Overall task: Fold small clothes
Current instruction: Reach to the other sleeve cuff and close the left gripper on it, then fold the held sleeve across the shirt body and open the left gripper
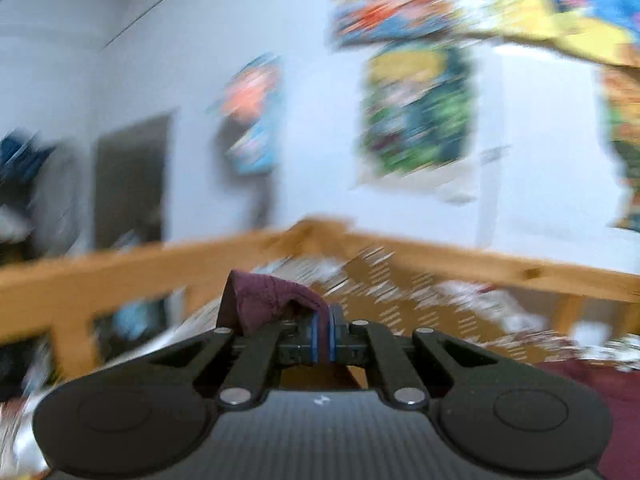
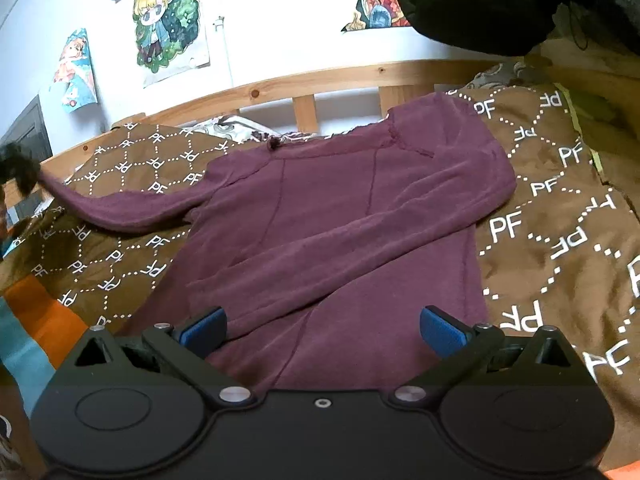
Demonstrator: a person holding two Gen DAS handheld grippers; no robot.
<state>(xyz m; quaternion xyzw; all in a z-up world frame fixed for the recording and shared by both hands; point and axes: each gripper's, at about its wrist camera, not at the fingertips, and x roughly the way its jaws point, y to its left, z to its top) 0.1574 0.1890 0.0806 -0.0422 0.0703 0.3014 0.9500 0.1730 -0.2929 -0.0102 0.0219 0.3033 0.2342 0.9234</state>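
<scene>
Bedding comes first: a brown bedspread (image 2: 552, 216) printed with white "PF" letters and dotted diamonds covers the bed in front of you, with a wooden bed rail (image 2: 280, 86) along its far edge and a white wall behind, hung with colourful posters (image 2: 172, 20).

Your maroon long-sleeved top (image 2: 320, 240) lies flat on that bedspread. Its neckline points toward the rail. 1 sleeve is folded diagonally across the body, and the other sleeve (image 2: 132, 208) stretches out toward the left edge of the right wrist view, where its cuff is lifted off the bed.

Your right gripper (image 2: 322, 326) hovers just over the near hem, its jaws spread wide with nothing between the blue pads (image 2: 442, 330).

Your left gripper (image 1: 325, 330) has its jaws pressed together on the sleeve's cuff (image 1: 268, 296), which bunches up above and to the left of the pads. That view is heavily blurred.
</scene>
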